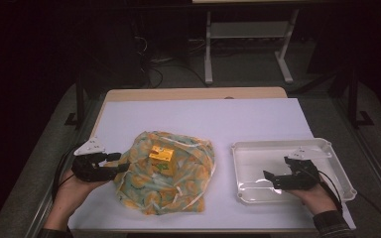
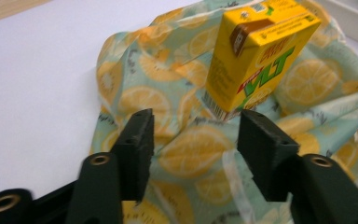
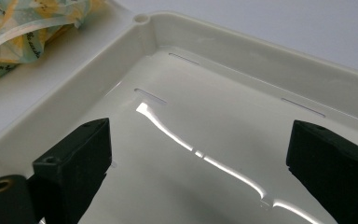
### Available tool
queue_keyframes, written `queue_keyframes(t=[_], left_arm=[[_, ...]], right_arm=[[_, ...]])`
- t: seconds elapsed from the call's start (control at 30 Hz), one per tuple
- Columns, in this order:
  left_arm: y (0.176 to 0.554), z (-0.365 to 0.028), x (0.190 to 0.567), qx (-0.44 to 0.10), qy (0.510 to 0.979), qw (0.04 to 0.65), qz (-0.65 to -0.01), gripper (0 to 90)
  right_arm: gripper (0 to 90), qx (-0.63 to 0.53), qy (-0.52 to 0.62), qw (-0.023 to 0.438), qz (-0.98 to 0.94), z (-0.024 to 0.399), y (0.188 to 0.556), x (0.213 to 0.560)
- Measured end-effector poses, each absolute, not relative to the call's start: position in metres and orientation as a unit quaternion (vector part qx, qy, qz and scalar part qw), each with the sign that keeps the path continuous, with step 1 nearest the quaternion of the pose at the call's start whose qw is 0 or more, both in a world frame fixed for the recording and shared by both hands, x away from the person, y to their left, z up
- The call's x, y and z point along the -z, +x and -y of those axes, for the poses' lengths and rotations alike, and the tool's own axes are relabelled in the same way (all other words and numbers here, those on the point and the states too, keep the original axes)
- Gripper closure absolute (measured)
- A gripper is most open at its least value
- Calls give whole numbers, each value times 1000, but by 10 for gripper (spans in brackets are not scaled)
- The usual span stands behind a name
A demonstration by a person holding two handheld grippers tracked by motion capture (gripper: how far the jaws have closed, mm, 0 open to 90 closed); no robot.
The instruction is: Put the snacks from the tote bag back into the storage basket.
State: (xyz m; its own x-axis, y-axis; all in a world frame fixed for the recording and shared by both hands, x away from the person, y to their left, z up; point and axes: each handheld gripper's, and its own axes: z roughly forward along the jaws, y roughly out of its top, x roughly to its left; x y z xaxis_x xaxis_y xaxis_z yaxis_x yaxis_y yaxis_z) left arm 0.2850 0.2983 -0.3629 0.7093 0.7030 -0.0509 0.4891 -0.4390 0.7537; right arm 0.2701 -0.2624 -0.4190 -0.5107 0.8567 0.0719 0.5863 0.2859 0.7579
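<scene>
Left gripper point(image 1: 116, 163) sits at the left edge of the lemon-print cloth point(image 1: 178, 186), jaws partly open, nothing clamped; in the left gripper view its jaws straddle a fold of cloth point(image 2: 191, 154) just short of the yellow juice box point(image 2: 256, 51). The juice box point(image 1: 161, 154) stands on the crumpled cloth, tilted, roughly mid-table and nearer the front edge than the back. Right gripper point(image 1: 273, 179) hangs over the front-left part of the white tray point(image 1: 337, 171), jaws wide apart, holding nothing. Tray is empty: in the right gripper view, bare glossy tray floor point(image 3: 214, 121) with shallow slots, and a corner of the cloth point(image 3: 23, 32) just beyond the tray rim. The tray sits at the right side of the table, near the front edge and close beside the cloth but apart from it. My read: the job is getting the box off the cloth, likely into the tray. Risks: the box rests on soft bunched fabric, so a nudge from either jaw could tip it before the grip closes. Closing from this position would likely pinch cloth along with the box, or cloth alone, and a lift would then drag the whole sheet. The box faces look smooth, so a grip low on a corner could slip. The cloth's loose white ribbon point(image 1: 191, 191) could snag a jaw.
</scene>
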Motion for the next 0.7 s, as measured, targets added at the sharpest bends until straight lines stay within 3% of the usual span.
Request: queue_keyframes(t=[0.53, 0.7], left_arm=[[304, -270, 364, -105, 852, 389, -335, 895], [309, -265, 366, -103, 857, 381, -331, 897]], right_arm=[[61, -380, 460, 175, -783, 262, 270, 419], [61, -381, 461, 175, -782, 262, 270, 419]])
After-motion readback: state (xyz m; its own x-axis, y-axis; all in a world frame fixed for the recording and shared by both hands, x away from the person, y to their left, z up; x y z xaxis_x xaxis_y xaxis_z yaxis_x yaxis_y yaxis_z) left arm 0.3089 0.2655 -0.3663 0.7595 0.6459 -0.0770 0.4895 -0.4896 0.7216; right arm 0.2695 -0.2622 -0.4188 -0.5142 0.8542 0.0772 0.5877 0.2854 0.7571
